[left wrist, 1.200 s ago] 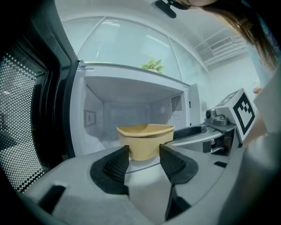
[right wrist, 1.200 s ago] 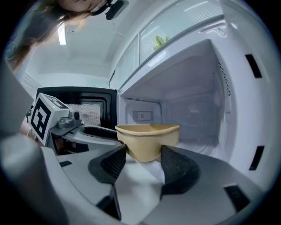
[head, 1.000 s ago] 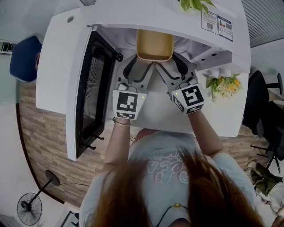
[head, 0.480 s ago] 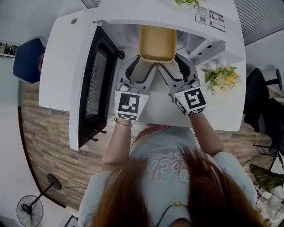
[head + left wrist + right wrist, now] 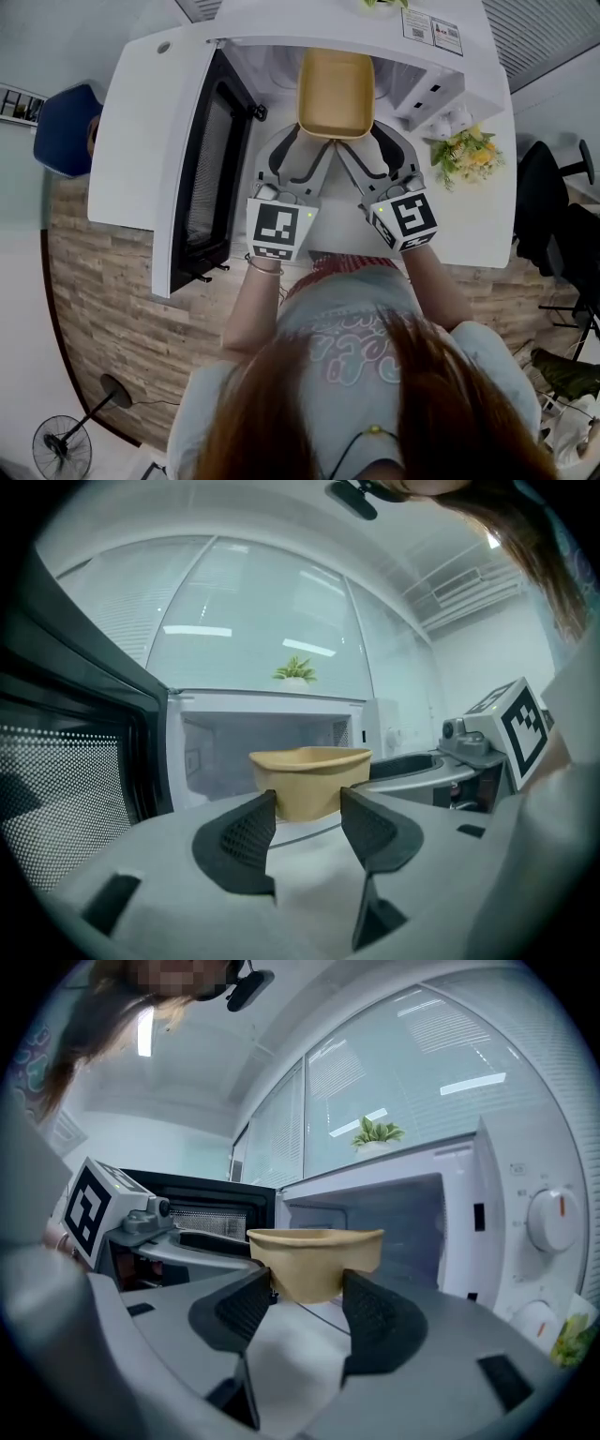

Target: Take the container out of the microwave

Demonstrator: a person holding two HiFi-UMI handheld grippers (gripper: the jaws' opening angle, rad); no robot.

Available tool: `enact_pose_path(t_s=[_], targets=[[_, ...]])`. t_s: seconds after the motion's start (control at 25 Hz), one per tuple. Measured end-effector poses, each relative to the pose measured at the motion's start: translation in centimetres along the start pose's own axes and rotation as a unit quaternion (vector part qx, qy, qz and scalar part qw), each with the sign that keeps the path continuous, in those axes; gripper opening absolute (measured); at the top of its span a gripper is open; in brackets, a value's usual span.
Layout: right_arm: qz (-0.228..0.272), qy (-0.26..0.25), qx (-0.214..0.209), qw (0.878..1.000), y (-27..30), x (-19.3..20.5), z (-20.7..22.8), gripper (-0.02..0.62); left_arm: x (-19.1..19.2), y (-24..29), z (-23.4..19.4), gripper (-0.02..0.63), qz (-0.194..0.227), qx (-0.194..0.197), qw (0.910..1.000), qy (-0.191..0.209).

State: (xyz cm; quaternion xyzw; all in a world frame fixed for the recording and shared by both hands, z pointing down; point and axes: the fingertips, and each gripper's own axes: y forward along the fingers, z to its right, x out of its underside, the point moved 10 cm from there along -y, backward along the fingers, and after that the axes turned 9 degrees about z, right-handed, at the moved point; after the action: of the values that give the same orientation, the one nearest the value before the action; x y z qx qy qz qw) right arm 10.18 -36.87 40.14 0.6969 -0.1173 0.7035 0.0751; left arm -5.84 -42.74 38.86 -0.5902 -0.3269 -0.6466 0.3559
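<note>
Container is clamped at its near edge by jaws of left gripper and right gripper, in microwave mouth, door swung wide.

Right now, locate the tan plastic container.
Head view, top centre: the tan plastic container is at the open white microwave, near end held by left gripper and right gripper.

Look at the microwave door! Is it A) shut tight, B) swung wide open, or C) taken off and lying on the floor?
B: the microwave door stands swung out on its hinge at the left of the head view, so the white inside shows behind the tan container.
</note>
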Motion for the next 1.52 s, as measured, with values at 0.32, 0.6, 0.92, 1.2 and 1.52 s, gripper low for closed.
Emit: enact_pose_path(t_s=[0.32, 0.6, 0.92, 1.2, 1.52], targets=[[0.005, -0.003, 0.004, 1.0, -1.6, -0.6, -1.9, 0.232, -0.5, -2.2, 0.9, 0.215, 0.007, 0.002, 1.0, -0.006], [0.009, -0.004, 0.007, 1.0, -3.0, -1.1, -2.9, 0.232, -1.0, -3.5, 1.9, 0.215, 0.013, 0.005, 0.9999, -0.005], [0.022, -0.005, 0.002, 1.0, -5.2, -2.1, -3.7, 0.23, -2.2, -5.0, 3.7, 0.215, 0.016, 0.002, 0.9999, 0.003], [0.029, -0.005, -0.01, 1.0, -8.3, -2.7, -4.6, 0.23, -3.0, -7.1, 6.5, 0.215, 0.017, -0.005, 0.9998, 0.006], [0.038, -0.001, -0.027, 0.999, -12.7, -3.6, -6.7, 0.23, -4.0, -10.9, 10.5, 0.215, 0.026, -0.023, 0.9994, 0.006]])
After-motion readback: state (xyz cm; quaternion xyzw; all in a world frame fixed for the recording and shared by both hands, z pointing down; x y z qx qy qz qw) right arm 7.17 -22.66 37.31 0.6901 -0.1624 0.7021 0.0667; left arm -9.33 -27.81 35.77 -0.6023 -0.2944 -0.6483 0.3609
